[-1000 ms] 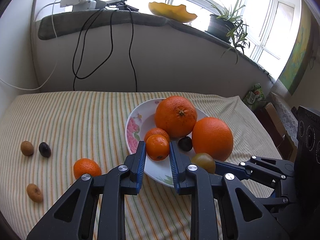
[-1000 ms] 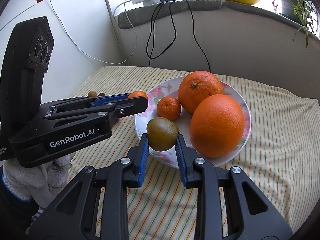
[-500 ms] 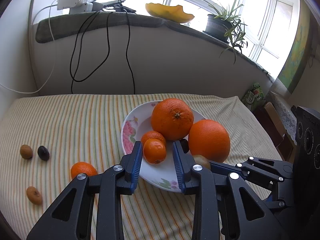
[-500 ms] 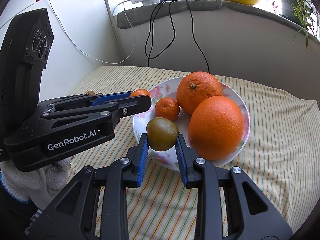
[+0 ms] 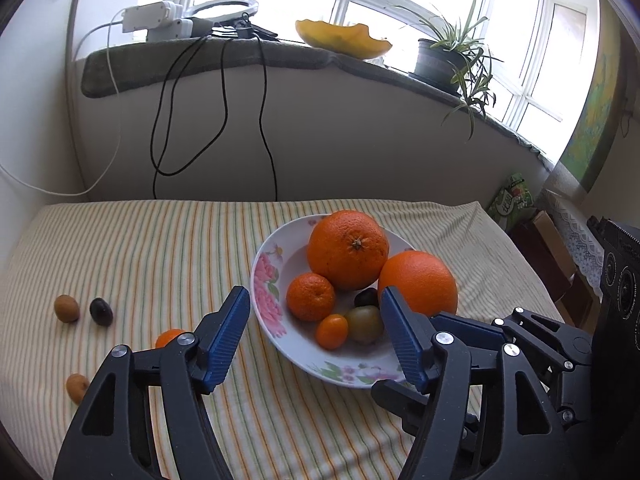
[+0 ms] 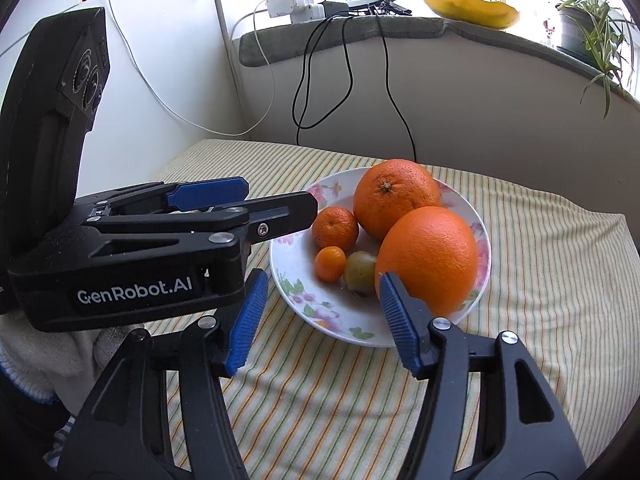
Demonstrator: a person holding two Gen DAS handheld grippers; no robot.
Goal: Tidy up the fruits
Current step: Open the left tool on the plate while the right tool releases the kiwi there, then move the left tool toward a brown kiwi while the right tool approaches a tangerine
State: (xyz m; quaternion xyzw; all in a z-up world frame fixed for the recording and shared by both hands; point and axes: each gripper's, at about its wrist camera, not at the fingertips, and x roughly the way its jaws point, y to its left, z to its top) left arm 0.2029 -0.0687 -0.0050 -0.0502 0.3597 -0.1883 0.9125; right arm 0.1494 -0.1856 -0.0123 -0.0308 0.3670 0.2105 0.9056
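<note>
On the striped cloth (image 5: 160, 248), our floral plate (image 5: 264, 280) holds two oranges, a mandarin (image 5: 310, 296), a tiny orange fruit (image 5: 331, 331) and a greenish fruit (image 5: 364, 323). Our left gripper (image 5: 316, 338) and right gripper (image 6: 320, 316) gape wide, holding nothing.

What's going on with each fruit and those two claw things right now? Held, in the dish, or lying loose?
left gripper: open, empty
right gripper: open, empty
plate: on the striped cloth, holding fruit
two big oranges: in the plate
mandarin: in the plate
tiny orange fruit: in the plate
green fruit: in the plate
dark plum: loose on the cloth
</note>
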